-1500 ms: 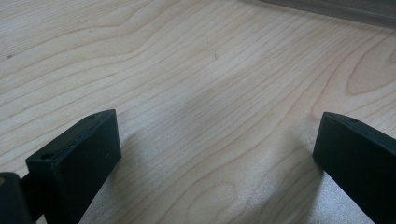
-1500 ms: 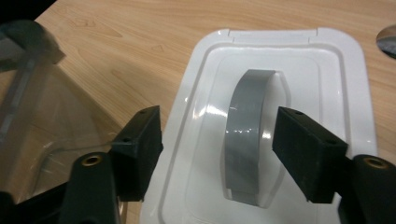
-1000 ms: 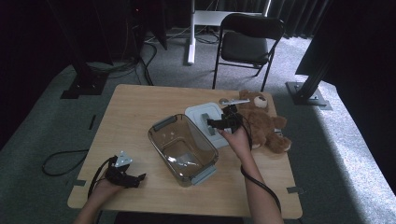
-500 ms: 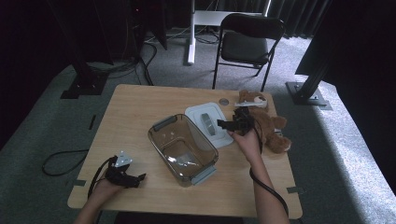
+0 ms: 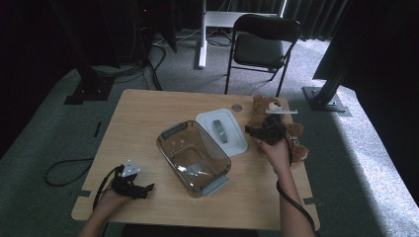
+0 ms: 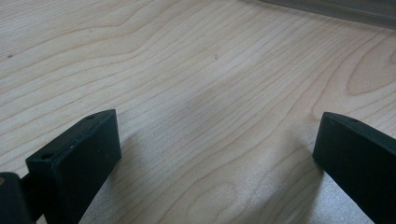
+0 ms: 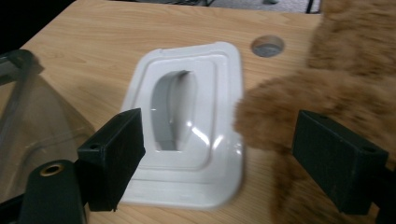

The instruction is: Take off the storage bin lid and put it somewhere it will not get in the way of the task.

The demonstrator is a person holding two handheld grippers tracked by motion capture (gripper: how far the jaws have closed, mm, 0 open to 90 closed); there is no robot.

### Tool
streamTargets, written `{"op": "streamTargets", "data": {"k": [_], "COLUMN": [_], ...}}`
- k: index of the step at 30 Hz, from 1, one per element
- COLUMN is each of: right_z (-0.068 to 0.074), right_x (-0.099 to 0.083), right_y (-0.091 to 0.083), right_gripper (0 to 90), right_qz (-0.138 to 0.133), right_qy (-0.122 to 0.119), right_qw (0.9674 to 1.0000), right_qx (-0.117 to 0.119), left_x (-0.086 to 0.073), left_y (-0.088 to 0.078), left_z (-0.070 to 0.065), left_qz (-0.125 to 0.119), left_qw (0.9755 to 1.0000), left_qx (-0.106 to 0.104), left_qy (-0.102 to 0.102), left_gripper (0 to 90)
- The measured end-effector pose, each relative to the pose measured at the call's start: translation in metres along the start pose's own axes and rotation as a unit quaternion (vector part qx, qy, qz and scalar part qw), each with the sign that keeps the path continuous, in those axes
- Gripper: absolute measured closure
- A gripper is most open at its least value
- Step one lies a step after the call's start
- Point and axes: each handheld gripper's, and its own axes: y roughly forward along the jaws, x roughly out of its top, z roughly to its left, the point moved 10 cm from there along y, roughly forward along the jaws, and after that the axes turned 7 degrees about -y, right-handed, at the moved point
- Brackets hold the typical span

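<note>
Right gripper (image 5: 251, 131) moved onto teddy bear (image 5: 296, 131); wooden table (image 5: 143, 118).

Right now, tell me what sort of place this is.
Probably a recording studio or lab set up for handling demos: a wooden table on grey carpet, ringed by black curtains, with a folding chair and stand bases around it.

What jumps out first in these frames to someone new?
The brown teddy bear at the table's right edge, with the right gripper over it, jaws open toward the white lid lying flat beside it. Next, the clear tinted container standing open mid-table. The left gripper sits low at the near left corner, jaws apart over bare wood.
</note>
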Motion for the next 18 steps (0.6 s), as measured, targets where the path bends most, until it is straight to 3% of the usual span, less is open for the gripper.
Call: {"op": "streamTargets", "data": {"k": [10,14,18], "right_z": [-0.043,-0.057,-0.072], "right_x": [-0.007,-0.011,-0.015], "right_y": [-0.019,-0.022,-0.022], "right_gripper": [15.6,15.6,14.3], "right_qz": [-0.001,0.006,0.010], "right_qy": [0.042,0.051,0.074], "right_qw": [0.9984,0.9976,0.9957], "right_qx": [-0.038,-0.047,-0.056], "left_x": [0.000,0.000,0.000], "left_y": [0.000,0.000,0.000], "left_z": [0.000,0.000,0.000], "left_qz": [0.000,0.000,0.000], "left_qw": [1.0000,1.0000,1.0000], "left_qx": [0.001,0.001,0.001], "left_qy": [-0.001,-0.001,-0.001], "left_gripper": [1.4,1.4,1.4]}}
